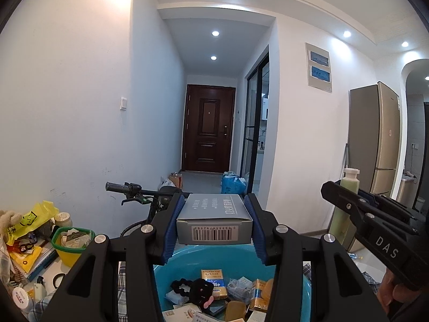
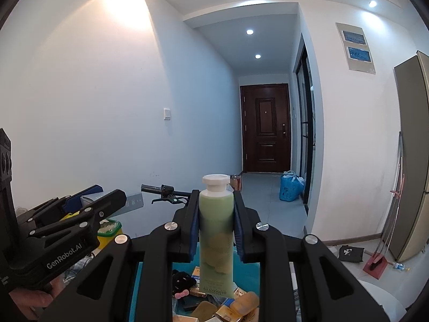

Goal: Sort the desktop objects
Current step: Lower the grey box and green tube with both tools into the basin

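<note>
Above the blue basin (image 1: 241, 261), the left tongs (image 1: 214, 214) clamp a grey box (image 1: 214, 221) lying crosswise, while the right tongs (image 2: 217, 228) pinch a green tube (image 2: 215, 230) upright, cap up, so both loads hang directly over the basin.

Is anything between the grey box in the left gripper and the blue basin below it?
Nothing visible. The grey box, clamped in the left gripper, hangs over the blue basin, with only open air between them.
</note>
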